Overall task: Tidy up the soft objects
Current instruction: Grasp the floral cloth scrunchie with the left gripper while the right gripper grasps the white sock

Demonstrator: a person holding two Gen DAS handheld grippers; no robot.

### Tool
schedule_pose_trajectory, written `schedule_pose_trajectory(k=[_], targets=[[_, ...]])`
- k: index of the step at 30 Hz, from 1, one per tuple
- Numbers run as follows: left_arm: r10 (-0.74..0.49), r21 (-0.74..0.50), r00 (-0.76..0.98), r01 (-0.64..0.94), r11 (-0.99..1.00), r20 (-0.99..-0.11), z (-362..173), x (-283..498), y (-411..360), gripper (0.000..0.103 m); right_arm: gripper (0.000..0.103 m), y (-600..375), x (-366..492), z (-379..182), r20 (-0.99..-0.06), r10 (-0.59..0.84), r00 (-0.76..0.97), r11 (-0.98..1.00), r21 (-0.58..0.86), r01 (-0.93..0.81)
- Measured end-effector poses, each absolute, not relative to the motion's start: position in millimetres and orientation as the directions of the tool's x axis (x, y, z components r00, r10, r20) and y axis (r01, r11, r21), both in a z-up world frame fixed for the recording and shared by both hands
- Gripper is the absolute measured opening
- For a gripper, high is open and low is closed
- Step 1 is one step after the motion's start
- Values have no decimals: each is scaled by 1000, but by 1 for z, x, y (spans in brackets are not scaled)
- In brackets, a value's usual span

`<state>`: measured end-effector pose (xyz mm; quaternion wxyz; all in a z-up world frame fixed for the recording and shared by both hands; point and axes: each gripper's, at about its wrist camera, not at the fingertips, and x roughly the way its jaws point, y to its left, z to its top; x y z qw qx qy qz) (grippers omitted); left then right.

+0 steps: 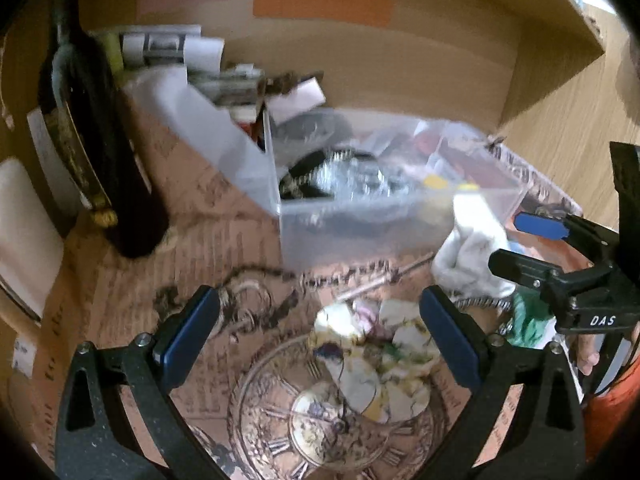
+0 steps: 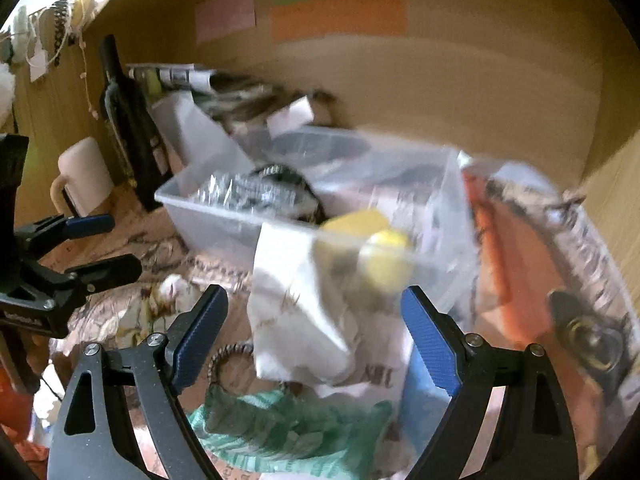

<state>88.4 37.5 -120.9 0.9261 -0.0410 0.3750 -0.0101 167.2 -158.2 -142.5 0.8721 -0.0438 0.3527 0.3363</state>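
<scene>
My left gripper (image 1: 320, 316) is open and empty above a floral cloth (image 1: 376, 360) lying on the patterned table cover. My right gripper (image 2: 314, 312) is open and empty, its jaws either side of a white cloth (image 2: 304, 312) that hangs over the front wall of a clear plastic bin (image 2: 224, 220). A green cloth (image 2: 280, 436) lies below the white one. In the left wrist view the right gripper (image 1: 508, 244) shows at the right, next to the white cloth (image 1: 468, 252) and the bin (image 1: 352, 224). The left gripper (image 2: 108, 244) shows at the left of the right wrist view.
A dark bottle (image 1: 96, 152) stands left of the bin, with a cream mug (image 2: 84, 176) beside it. Boxes and papers (image 1: 172, 48) sit behind. Cardboard walls (image 1: 400, 60) close the back and right. An orange item (image 2: 516, 256) lies right of the bin.
</scene>
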Motion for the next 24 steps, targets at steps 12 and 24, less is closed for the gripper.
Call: schedule_pose_trajectory(k=[12, 24], targets=[[-147, -141, 626, 61, 988, -766, -154, 93, 16, 101, 56, -150, 173, -164, -694, 559, 454, 752, 194, -630], [-197, -180, 611, 90, 980, -767, -157, 92, 17, 42, 30, -149, 152, -150, -654, 576, 491, 726, 132, -675]])
